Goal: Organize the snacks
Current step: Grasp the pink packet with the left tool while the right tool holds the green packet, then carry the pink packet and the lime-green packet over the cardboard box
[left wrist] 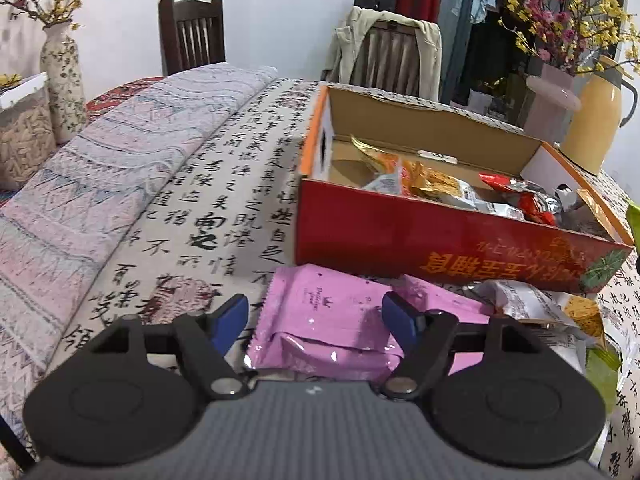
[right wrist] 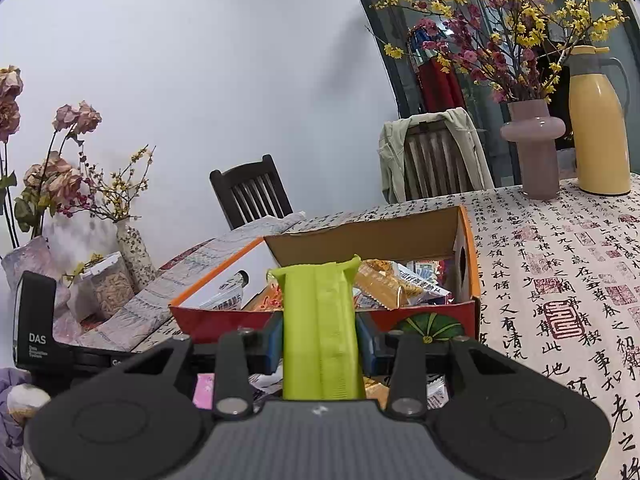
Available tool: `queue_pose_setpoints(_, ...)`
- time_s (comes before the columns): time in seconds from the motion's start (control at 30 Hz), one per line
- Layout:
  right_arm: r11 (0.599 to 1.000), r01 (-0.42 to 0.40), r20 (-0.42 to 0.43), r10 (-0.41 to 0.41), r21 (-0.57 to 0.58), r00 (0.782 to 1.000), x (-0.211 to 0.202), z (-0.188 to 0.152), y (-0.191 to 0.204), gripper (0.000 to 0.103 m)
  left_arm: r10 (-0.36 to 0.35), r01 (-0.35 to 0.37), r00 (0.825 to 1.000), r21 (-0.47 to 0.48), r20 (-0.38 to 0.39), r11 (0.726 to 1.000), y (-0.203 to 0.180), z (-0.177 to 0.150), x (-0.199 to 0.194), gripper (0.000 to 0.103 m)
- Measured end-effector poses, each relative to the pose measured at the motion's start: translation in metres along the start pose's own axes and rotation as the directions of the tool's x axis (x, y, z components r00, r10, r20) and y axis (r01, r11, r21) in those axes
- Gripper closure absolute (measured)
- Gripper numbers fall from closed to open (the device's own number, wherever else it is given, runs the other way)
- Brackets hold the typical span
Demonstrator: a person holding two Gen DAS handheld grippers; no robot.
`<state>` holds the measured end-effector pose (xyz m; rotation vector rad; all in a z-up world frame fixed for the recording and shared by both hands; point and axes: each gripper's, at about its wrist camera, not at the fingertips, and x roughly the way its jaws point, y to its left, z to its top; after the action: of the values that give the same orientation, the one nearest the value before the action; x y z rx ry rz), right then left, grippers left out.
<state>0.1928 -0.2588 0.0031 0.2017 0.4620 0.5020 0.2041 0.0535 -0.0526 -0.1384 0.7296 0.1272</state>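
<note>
My right gripper (right wrist: 320, 344) clenches a light, crinkly lime-green snack packet (right wrist: 320, 328) at mid-length before the open red cardboard box (left wrist: 440, 236), while my left gripper (left wrist: 314, 316), jaws released, straddles a soft, slippery pink foil pouch (left wrist: 320, 312) just near of it.

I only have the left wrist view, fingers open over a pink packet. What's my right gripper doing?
Observer: The right gripper is shut on a green packet, held upright.
Operator: Where is it relative to the box?
Observer: In front of the red box, which sits behind the packet; I cannot tell how far off.
Operator: Anything under it?
Observer: Yes, loose snack packets lie on the table below its fingers, with a pink one at lower left.
</note>
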Motion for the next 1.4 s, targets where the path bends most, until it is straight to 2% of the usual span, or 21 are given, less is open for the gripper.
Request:
queue_pose_setpoints(0.17,1.000,0.000,-0.004,0.000,0.009,1.000,0.001,-0.002,0.000,0.066,0.009,-0.009,1.000,-0.010,0.007,1.000,0.010,0.000,-0.005,0.028)
queue_pose_setpoints(0.37,1.000,-0.005,-0.009,0.005,0.013,1.000,0.002,-0.003,0.001,0.066,-0.042,0.043,0.999,0.031,-0.005,0.999,-0.006,-0.001,-0.004,0.019)
queue_pose_setpoints(0.43,1.000,-0.003,-0.010,0.004,0.014,1.000,0.002,-0.003,0.000,0.066,-0.031,0.032,0.999,0.049,-0.012,0.998,-0.013,-0.003,0.000,0.016)
queue_pose_setpoints(0.53,1.000,-0.002,-0.011,0.002,0.017,1.000,0.001,-0.003,0.000,0.066,-0.018,0.020,0.999,0.051,-0.037,0.998,-0.015,-0.005,0.009,0.019)
queue_pose_setpoints(0.57,1.000,-0.003,-0.011,0.003,0.017,1.000,0.001,-0.003,0.000,0.066,-0.023,0.025,0.999,0.046,-0.036,0.999,-0.014,-0.006,0.010,0.022)
queue_pose_setpoints(0.63,1.000,-0.006,-0.012,0.006,0.017,1.000,0.001,-0.003,0.000,0.066,-0.040,0.041,0.999,0.046,-0.035,0.998,-0.012,-0.006,0.008,0.035)
queue_pose_setpoints(0.7,1.000,-0.009,-0.015,0.009,0.018,1.000,0.002,-0.003,0.000,0.066,-0.047,0.049,0.998,0.048,-0.032,0.998,-0.011,-0.007,0.007,0.039)
queue_pose_setpoints(1.07,1.000,-0.015,-0.011,0.016,0.021,1.000,0.001,-0.005,0.001,0.066,-0.057,0.057,0.998,0.021,0.010,0.998,0.005,-0.013,-0.011,0.042)
queue_pose_setpoints(1.23,1.000,-0.013,0.003,0.013,0.013,1.000,-0.003,-0.002,0.004,0.066,-0.070,0.069,0.995,0.015,0.068,0.997,0.010,-0.009,-0.032,0.042)
queue_pose_setpoints(1.4,1.000,-0.005,0.036,0.005,0.000,0.999,-0.008,0.008,0.006,0.066,-0.093,0.090,0.984,0.022,0.151,0.996,0.006,0.005,-0.056,0.042)
